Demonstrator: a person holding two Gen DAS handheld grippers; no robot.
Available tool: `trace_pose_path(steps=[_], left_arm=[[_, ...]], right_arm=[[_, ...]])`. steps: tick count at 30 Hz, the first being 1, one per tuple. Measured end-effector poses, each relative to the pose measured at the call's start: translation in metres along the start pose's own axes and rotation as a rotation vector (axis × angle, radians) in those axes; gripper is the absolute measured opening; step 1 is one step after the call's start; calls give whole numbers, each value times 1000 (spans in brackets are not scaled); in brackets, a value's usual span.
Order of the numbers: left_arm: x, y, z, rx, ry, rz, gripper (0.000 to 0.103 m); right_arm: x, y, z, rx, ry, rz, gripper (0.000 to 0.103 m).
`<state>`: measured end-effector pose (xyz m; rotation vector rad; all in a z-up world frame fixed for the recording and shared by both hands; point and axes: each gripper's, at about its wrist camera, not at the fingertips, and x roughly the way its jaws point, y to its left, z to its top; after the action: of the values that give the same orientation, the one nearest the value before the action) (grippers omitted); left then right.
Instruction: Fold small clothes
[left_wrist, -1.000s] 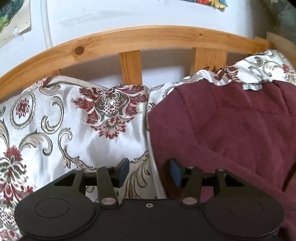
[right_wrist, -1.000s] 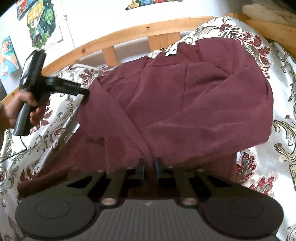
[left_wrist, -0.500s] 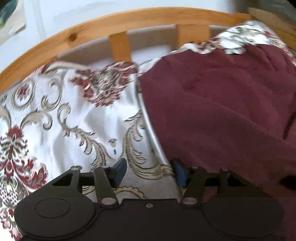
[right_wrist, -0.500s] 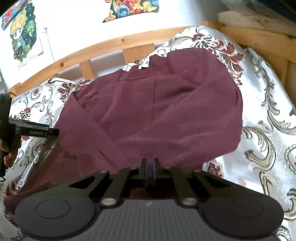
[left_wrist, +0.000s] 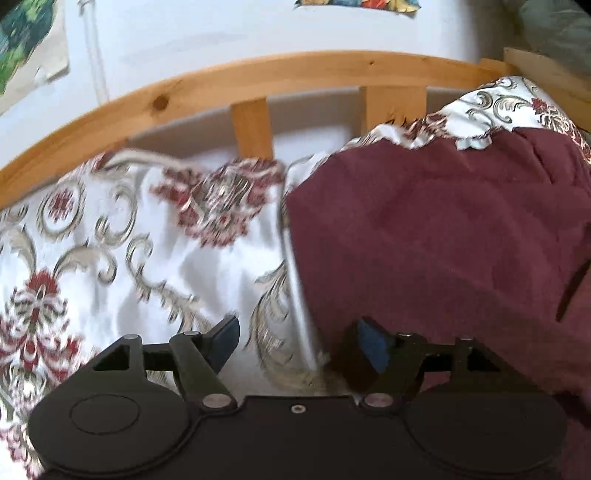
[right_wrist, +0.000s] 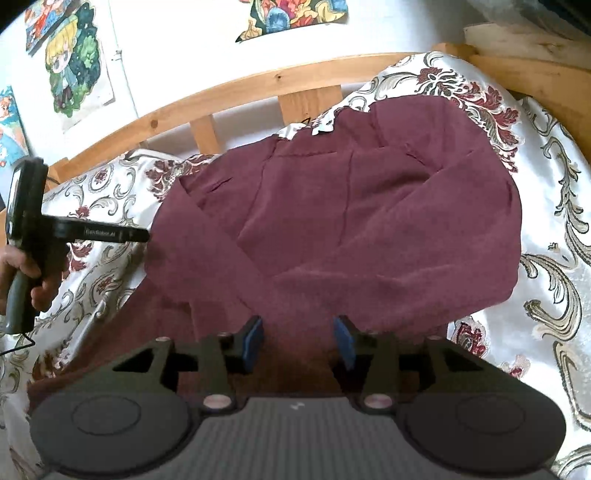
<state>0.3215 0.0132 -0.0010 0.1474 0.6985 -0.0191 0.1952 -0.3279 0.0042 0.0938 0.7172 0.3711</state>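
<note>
A maroon garment (right_wrist: 351, 221) lies spread on the patterned bedspread, both sleeves folded across its front. It also fills the right of the left wrist view (left_wrist: 443, 240). My right gripper (right_wrist: 298, 341) is open and empty, its jaws apart just above the garment's near hem. My left gripper (left_wrist: 297, 341) is open and empty at the garment's left edge, its right finger over the maroon cloth. It also shows in the right wrist view (right_wrist: 144, 235), held at the garment's left side.
A white bedspread (left_wrist: 110, 258) with red and gold scrollwork covers the bed. A wooden headboard rail (left_wrist: 258, 79) with slats runs along the back, against a white wall with posters (right_wrist: 74, 59). A wooden frame (right_wrist: 535, 55) stands at the right.
My right gripper has opened and let go of the garment's hem. My left gripper stays open at the garment's left edge and has shifted a little.
</note>
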Motion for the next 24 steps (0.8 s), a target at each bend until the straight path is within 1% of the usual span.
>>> trace_pose_path(steps=[2,4,6,7,8,10,11,14,16,18,20,21,23,24], left_arm=[[8,-8,10,9,3,14,74],[23,-15,19,31,46,55,75],[33,-19,25,29,72,54,75],[33,-19,27,13,73,53,75],[31,-19,30,-10,63,50,75],[21,-22,36,-39,31,27,77],[16,-25,41,-41,12,9,82],[-3,-45,56,-8,-55,-67,85],[-13,-66,70,40,-82,-144,85],[-22,-92,82,89,-103,-226,85],[-31,-124,91,143,-121,-319,87],[-34,-139,94,168,-132,-360,89],[-37,-167,98,211,-155,-425,96],[-37,-181,98,230,-162,-457,96]], right_arm=[[-3,-2,1,16,-35,-13,64],[-7,-6,2,29,-76,-50,70],[-13,-15,3,59,-119,-97,78],[-16,-20,3,79,-132,-110,85],[-19,-27,3,105,-147,-118,90],[-26,-42,5,157,-176,-134,93],[-29,-49,6,176,-187,-148,94],[-37,-68,8,239,-232,-202,94],[-41,-80,7,296,-260,-214,93],[-42,-93,5,362,-279,-211,91],[-42,-104,3,408,-294,-215,86],[-41,-107,2,418,-297,-223,84],[-39,-111,1,419,-298,-243,80],[-39,-112,1,414,-300,-255,79]])
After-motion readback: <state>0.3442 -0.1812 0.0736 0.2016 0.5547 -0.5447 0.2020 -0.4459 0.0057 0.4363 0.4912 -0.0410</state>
